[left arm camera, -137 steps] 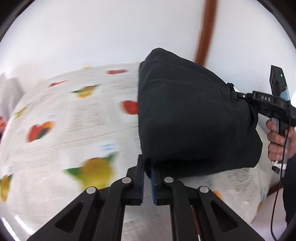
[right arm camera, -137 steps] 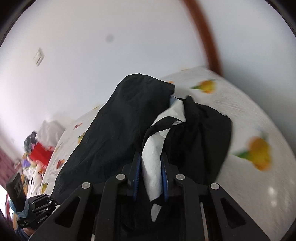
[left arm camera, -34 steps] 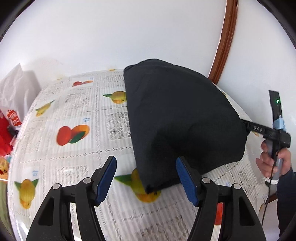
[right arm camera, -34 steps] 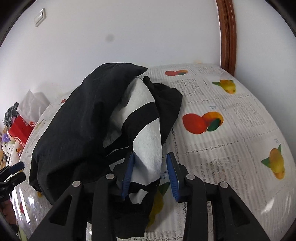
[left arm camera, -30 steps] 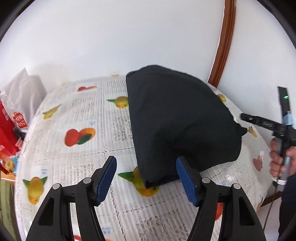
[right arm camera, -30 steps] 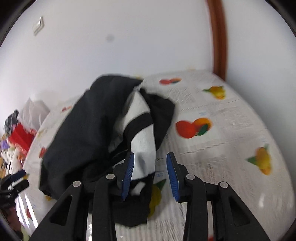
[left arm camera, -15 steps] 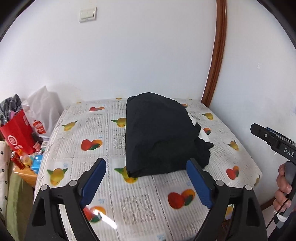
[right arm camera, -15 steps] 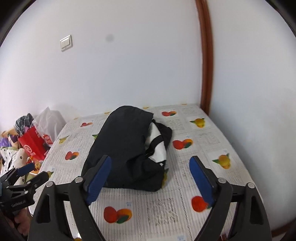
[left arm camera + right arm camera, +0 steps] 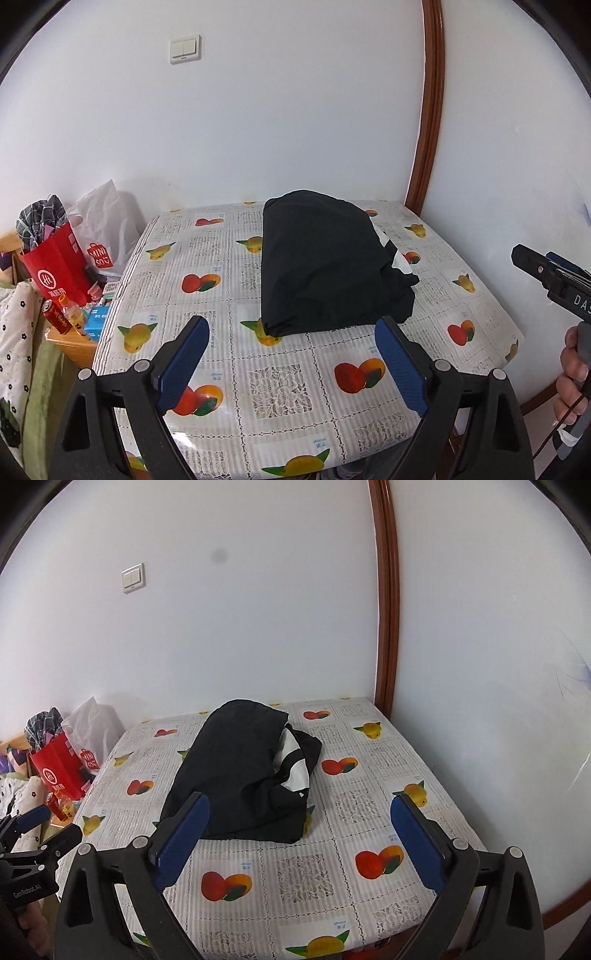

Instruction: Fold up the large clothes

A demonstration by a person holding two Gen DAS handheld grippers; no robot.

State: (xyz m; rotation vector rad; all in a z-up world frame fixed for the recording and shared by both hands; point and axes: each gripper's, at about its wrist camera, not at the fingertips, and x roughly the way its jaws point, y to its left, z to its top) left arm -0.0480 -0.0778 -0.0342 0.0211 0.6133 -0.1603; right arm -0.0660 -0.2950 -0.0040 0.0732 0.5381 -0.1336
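I see the folded black garment w/ white panel (image 9: 321, 266) (image 9: 243, 771) lying mid-table on the fruit-print tablecloth (image 9: 284, 384) (image 9: 354, 805). My left gripper (image 9: 291, 363) and right gripper (image 9: 299, 840) are both spread wide, holding nothing, well apart from the garment.

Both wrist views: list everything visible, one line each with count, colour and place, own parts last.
Folded garment: one, black with white panels, middle of the table.
Table: one, white cloth with fruit prints, in the room corner.
Gift bag: one, red, left of the table.
Plastic bag: one, white, behind the red bag.
Light switch: one, white, on the wall.
Door frame: one, brown, right of the table.
Left gripper: one, black with blue pads, open above the near edge.
Right gripper: same, open.
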